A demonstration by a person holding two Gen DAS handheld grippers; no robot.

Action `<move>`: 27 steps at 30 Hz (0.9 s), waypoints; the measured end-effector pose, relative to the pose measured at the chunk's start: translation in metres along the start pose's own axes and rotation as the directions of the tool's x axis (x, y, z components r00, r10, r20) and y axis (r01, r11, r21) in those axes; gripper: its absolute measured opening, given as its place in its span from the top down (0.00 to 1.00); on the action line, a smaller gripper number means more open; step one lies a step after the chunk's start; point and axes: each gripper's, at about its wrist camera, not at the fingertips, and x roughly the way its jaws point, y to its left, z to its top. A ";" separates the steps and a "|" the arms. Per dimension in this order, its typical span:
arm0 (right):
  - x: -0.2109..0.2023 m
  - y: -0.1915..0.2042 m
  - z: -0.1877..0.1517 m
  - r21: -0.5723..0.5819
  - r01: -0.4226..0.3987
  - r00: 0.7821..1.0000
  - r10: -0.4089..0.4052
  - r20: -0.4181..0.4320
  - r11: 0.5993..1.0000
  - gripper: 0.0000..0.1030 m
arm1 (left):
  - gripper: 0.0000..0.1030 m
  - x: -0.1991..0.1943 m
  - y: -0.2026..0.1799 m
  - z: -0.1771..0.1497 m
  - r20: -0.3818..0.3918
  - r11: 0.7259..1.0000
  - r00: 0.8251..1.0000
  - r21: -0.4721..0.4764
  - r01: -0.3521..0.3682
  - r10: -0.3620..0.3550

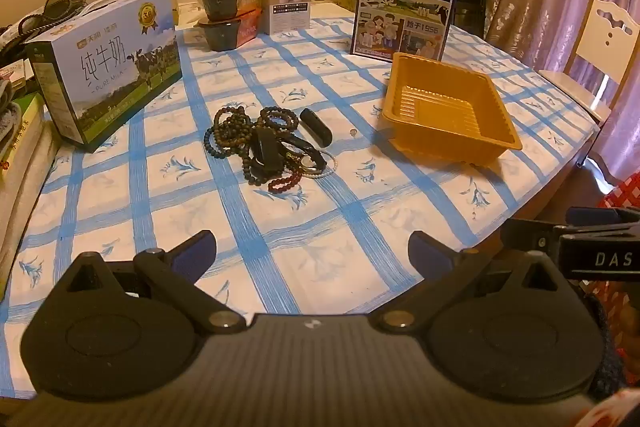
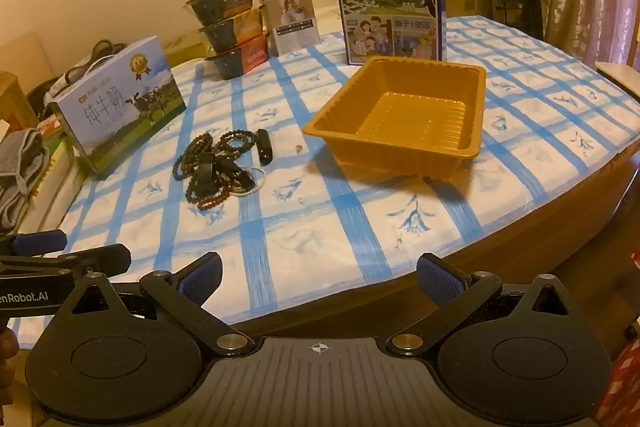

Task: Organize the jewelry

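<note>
Far left on the blue-checked tablecloth (image 1: 248, 227), a pale milk carton (image 1: 108, 63) lies on its side, cow picture facing us. Behind it, three dark food bowls (image 1: 228, 3) stand stacked, with a small white product box (image 1: 286, 1) just beside them. Moving in toward centre, there's the jewelry pile (image 1: 266, 143): dark bead bracelets tangled together, a red bead bracelet (image 1: 285, 182) at the near edge, a thin pearl strand (image 1: 326, 169) curling off the right side, and a black oblong case (image 1: 316, 127) touching the pile's far right. All of it sits on the cloth, well apart from both tools. Right of the pile, the orange plastic tray (image 1: 472, 143) rests on the table with nothing inside, its ribbed floor showing. Behind it a dark blue milk box (image 1: 404, 7) stands upright, and a white chair (image 1: 600, 43) waits at the far right.

Down at the near edge, the left gripper (image 1: 312, 247) hangs above the cloth, blue fingers spread wide, grasping nothing. From the right wrist view, the right gripper (image 2: 320, 275) hangs over the table's front edge, likewise splayed and empty, the tray (image 2: 476, 107) ahead of it and the pile (image 2: 222, 167) off to its left.
</note>
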 end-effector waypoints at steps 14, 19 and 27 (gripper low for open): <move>0.000 -0.003 0.000 0.001 -0.007 1.000 0.007 0.003 1.000 0.00 | 0.01 0.000 0.000 0.000 -0.002 1.000 1.000 -0.006 0.008 -0.008; -0.001 -0.001 0.000 0.002 -0.005 1.000 0.005 0.004 1.000 0.00 | 0.01 0.000 0.000 0.000 -0.001 1.000 1.000 -0.007 0.008 -0.008; -0.001 0.000 0.001 0.001 -0.003 1.000 0.003 0.004 1.000 0.00 | 0.01 0.000 0.000 0.000 -0.002 1.000 1.000 -0.007 0.007 -0.007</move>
